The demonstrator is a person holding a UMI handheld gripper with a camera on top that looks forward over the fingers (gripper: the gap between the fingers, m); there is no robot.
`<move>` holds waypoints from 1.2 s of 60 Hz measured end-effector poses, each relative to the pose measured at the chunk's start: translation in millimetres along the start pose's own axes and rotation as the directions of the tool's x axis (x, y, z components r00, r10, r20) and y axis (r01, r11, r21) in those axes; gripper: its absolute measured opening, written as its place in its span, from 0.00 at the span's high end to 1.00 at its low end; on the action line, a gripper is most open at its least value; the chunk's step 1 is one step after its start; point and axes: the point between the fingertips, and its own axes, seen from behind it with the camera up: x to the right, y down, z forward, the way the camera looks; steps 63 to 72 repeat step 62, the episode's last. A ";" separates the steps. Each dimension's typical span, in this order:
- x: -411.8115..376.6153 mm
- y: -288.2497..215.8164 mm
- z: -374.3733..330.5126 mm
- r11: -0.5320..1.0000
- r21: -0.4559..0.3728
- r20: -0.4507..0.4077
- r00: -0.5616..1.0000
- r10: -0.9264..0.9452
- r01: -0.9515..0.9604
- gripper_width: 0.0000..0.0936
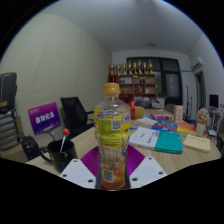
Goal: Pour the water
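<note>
Gripper [112, 176]: two pale fingers low in the foreground, purple pads [91, 160] on the inner faces, clamped on the bottle from both sides.
Bottle [112, 135]: clear plastic, upright, held between the fingers; orange cap on top, yellow label round the middle, amber liquid showing in the lower part.
Table [30, 166]: pale wood top, running beneath and beyond the fingers.
Mug [60, 155]: dark, just left of the bottle, standing on the table, with a red-tipped stick rising out of it.
Sign [46, 118]: purple, with white lettering too small to read, behind the mug, tilted.
Books [168, 140]: loose spread to the right of the bottle, a teal cover nearest, bright covers and white sheets farther back.
Chair [73, 112]: black, beyond the table, left of the bottle.
Shelf [135, 80]: dark unit against the far wall, a row of gold trophies along its top.
Wall [75, 65]: plain white, meeting a white ceiling.
</note>
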 end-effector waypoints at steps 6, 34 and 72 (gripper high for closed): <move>2.6 -4.5 -5.4 0.998 -0.005 0.003 0.998 -0.057 0.057 0.64; 8.7 -14.1 -110.6 0.993 -0.056 -0.076 0.991 -0.107 0.103 0.11; -29.0 7.4 -358.8 0.999 -0.019 -0.065 0.998 -0.027 0.026 0.11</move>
